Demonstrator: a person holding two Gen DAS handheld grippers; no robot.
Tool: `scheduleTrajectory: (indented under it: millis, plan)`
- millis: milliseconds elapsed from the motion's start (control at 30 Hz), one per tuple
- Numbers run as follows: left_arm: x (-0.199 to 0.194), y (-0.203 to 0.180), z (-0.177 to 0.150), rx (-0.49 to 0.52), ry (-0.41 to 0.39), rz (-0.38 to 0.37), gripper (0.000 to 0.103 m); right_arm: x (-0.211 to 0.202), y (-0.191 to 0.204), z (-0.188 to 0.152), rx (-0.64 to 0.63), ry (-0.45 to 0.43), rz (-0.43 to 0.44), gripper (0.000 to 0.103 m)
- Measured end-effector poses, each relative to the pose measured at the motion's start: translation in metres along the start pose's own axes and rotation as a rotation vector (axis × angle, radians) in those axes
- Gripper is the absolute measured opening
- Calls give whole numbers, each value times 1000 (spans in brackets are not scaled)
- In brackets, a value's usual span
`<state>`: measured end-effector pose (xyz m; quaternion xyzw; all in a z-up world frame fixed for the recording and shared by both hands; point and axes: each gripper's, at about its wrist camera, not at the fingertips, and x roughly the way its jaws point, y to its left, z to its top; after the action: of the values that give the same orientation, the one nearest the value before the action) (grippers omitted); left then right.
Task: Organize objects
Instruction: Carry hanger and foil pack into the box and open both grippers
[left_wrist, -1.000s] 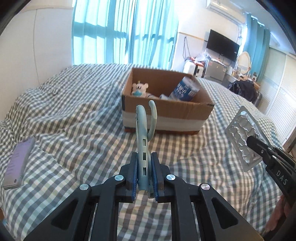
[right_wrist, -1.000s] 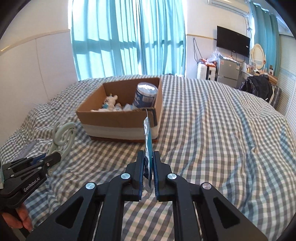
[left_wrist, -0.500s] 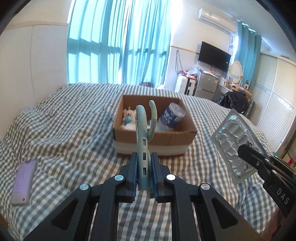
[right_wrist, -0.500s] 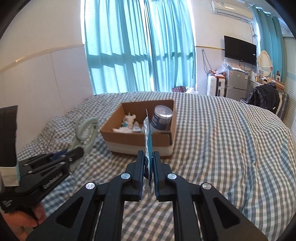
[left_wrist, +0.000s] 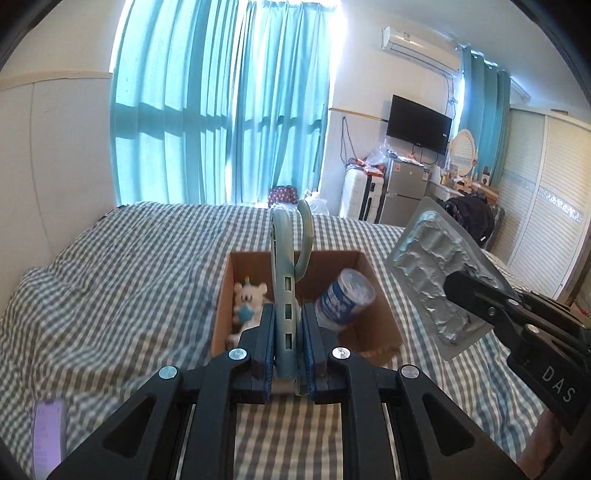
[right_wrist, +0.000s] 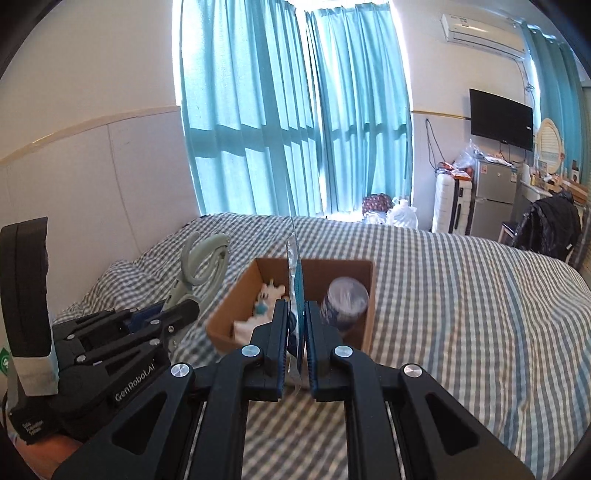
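Here, going from the left, a purple phone (left_wrist: 48, 435) lies flat near the left edge of the checked bed (left_wrist: 110, 295). The left gripper (left_wrist: 288, 332) is clamped on a pale green hook-shaped hanger (left_wrist: 286, 280), gripped by its straight shank; its long axis runs straight ahead along the fingers, and the curled hook end points away and up, over the cardboard box (left_wrist: 369, 325). From the right wrist view the same hanger (right_wrist: 203, 266) sticks out of the left gripper (right_wrist: 184, 310) to the left of the box (right_wrist: 229, 314), tilted up toward the curtains (right_wrist: 295, 129).

The open box sits on the middle of the bed. Inside it, a small white plush toy (left_wrist: 249, 299) lies toward the left wall and a blue-and-white canister (left_wrist: 345, 301) leans toward the right wall.

The right gripper (right_wrist: 295, 332) is closed on a silver blister pack (right_wrist: 295, 280), held edge-on and upright, its long axis pointing forward above the box. In the left wrist view that pack (left_wrist: 432, 273) shows its foil face, tilted, just right of the box, pinched at its lower end by the right gripper (left_wrist: 465, 291).
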<state>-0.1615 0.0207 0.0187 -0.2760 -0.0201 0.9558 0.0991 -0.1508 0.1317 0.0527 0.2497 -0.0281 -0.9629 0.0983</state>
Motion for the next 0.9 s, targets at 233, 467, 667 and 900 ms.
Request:
scheduleTrajectory:
  millis: [233, 467, 667, 900]
  plan:
    - [48, 11, 17, 0, 19, 6, 13, 64, -5, 22, -7, 22, 20, 9]
    - [99, 16, 11, 25, 79, -25, 13, 133, -19, 21, 33, 84, 38, 9]
    - [129, 13, -4, 47, 138, -48, 13, 168, -32, 6, 70, 141, 55, 9]
    - [148, 14, -18, 42, 187, -50, 13, 184, -45, -8, 89, 178, 49, 9]
